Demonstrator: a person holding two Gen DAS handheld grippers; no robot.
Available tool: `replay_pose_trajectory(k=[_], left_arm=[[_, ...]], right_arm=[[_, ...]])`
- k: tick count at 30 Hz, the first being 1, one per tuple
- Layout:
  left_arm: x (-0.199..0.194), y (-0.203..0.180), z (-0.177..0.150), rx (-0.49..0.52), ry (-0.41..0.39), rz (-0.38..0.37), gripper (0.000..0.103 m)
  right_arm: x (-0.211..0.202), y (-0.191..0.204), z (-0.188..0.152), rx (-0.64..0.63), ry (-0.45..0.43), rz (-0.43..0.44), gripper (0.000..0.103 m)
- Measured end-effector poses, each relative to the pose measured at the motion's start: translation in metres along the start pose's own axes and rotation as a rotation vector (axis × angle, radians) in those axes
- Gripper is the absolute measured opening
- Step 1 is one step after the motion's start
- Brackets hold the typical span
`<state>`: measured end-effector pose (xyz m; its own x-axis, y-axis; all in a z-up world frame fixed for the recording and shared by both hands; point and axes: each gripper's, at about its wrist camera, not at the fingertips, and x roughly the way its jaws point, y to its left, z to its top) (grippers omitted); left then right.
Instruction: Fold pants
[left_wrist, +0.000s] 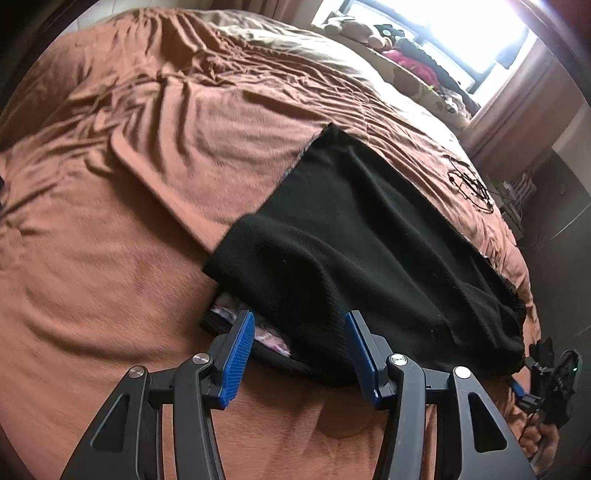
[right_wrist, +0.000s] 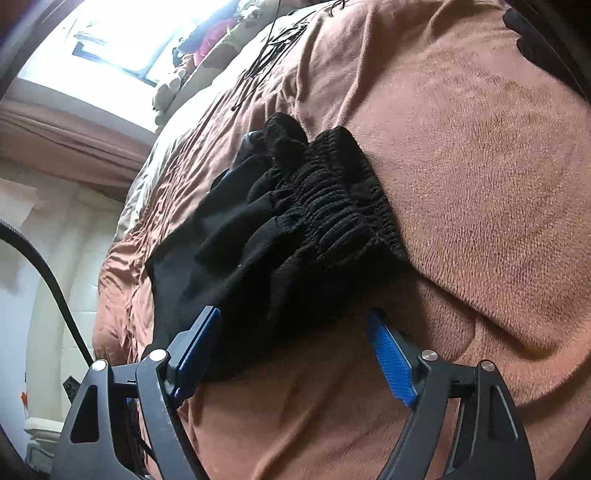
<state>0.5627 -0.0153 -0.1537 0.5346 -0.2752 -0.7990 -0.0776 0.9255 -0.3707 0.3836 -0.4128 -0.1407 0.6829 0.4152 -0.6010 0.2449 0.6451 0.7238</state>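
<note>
Your black pants (left_wrist: 351, 236) lie long-ways up the brown bed (left_wrist: 110, 221) toward the window (left_wrist: 443, 33), with the left claw (left_wrist: 299, 350) and right claw (right_wrist: 295, 343) both open around their near edge.

Both wrist views close, angled down – share black pants (left_wrist: 354, 236) on bed (left_wrist: 110, 221).

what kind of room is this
Most likely a bedroom: a wide bed under a rumpled brown bedspread, soft toys lined up by the bright window, and black pants lying on the bed.
</note>
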Motion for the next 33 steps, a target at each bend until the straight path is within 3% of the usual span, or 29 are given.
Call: replay_pose_trajectory(k=[4, 11, 13, 15, 16, 17, 18, 19, 20, 26, 30, 33], left_arm=[[0.012, -0.004, -0.007, -0.050, 0.028, -0.033, 0.053], [0.019, -0.007, -0.025, -0.136, 0.041, -0.134, 0.053], [0.022, -0.010, -0.028, -0.141, 0.033, -0.133, 0.053], [0.028, -0.015, -0.029, -0.135, 0.034, -0.132, 0.053], [0.031, -0.017, -0.029, -0.131, 0.033, -0.121, 0.044], [0.033, -0.019, -0.029, -0.126, 0.032, -0.107, 0.024], [0.035, -0.020, -0.030, -0.122, 0.035, -0.099, 0.014], [0.036, -0.020, -0.031, -0.124, 0.040, -0.098, 0.005], [0.034, -0.020, -0.032, -0.128, 0.035, -0.109, 0.004], [0.022, -0.020, -0.048, -0.124, 0.038, -0.158, 0.004], [0.021, -0.015, -0.055, -0.095, 0.080, -0.156, 0.005], [0.012, -0.003, -0.053, -0.107, 0.068, -0.141, 0.029]], right_arm=[[0.006, -0.003, 0.003, 0.024, -0.010, -0.024, 0.070], [0.005, -0.005, 0.002, 0.034, -0.022, -0.020, 0.068], [0.005, -0.004, 0.002, 0.024, -0.028, -0.022, 0.068], [0.008, -0.005, 0.004, 0.026, -0.039, -0.026, 0.061], [0.008, -0.007, 0.004, 0.027, -0.043, -0.037, 0.049], [0.009, -0.009, 0.004, 0.031, -0.046, -0.045, 0.038], [0.008, -0.011, 0.004, 0.042, -0.051, -0.040, 0.034], [0.008, -0.013, 0.004, 0.054, -0.052, -0.025, 0.027], [0.007, -0.014, 0.003, 0.063, -0.053, -0.011, 0.019], [-0.013, -0.018, 0.002, 0.068, -0.124, -0.003, 0.016], [-0.015, -0.029, -0.002, 0.102, -0.116, 0.005, 0.016], [-0.015, -0.030, -0.005, 0.102, -0.108, 0.003, 0.016]])
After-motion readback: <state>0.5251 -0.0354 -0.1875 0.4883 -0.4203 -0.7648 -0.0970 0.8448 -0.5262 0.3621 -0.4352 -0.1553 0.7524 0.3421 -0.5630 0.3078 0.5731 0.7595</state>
